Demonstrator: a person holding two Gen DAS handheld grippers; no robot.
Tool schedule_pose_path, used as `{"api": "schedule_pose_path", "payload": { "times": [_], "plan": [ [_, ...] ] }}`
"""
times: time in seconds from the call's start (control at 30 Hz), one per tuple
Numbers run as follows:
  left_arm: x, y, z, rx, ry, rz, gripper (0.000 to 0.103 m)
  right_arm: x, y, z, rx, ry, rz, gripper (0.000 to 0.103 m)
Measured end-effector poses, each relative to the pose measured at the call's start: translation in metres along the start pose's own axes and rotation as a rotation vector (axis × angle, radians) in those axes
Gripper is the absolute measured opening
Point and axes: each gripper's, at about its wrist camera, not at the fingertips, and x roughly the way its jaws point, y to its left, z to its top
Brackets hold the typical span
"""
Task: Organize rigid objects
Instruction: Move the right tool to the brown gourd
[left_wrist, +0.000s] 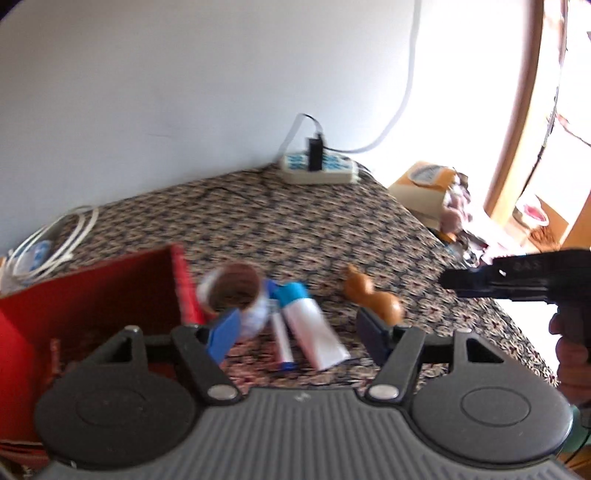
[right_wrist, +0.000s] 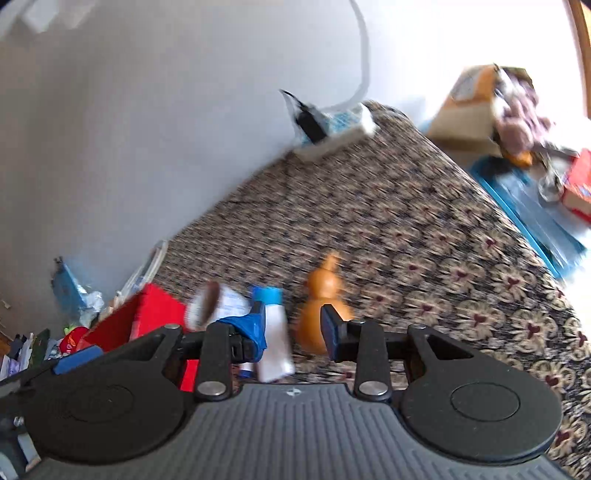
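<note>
On the patterned tabletop (left_wrist: 295, 221) lie a tape roll (left_wrist: 236, 291), a white tube with a blue cap (left_wrist: 310, 325), a thin white pen-like stick (left_wrist: 282, 341) and a brown gourd figure (left_wrist: 373, 299). A red box (left_wrist: 88, 295) stands open at the left. My left gripper (left_wrist: 299, 332) is open and empty above the tube. My right gripper (right_wrist: 293, 330) is open and empty over the tube (right_wrist: 273, 332), with the gourd (right_wrist: 321, 299) at its right finger and the tape roll (right_wrist: 210, 302) to its left. The red box (right_wrist: 147, 317) shows at the left.
A white power strip (left_wrist: 317, 168) with a black plug sits at the table's far edge by the wall. Coiled white cable (left_wrist: 48, 243) lies at the left. A cardboard box (left_wrist: 424, 188) and clutter stand beyond the right edge. The right gripper's black body (left_wrist: 517, 280) is at the right.
</note>
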Motion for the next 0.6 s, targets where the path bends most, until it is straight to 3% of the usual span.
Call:
{"api": "schedule_pose_path", "payload": {
  "times": [0.13, 0.4, 0.6],
  "plan": [
    [0.039, -0.027, -0.003, -0.008, 0.06, -0.061, 0.066, 0.016, -0.027, 0.009, 0.05, 0.076, 0.039, 0.015],
    [0.096, -0.051, -0.004, -0.073, 0.132, -0.163, 0.085, 0.064, -0.051, 0.025, 0.16, 0.216, 0.13, 0.016],
    [0.135, -0.059, 0.0, -0.085, 0.174, -0.117, 0.084, 0.095, -0.05, 0.034, 0.163, 0.266, 0.155, 0.017]
  ]
}}
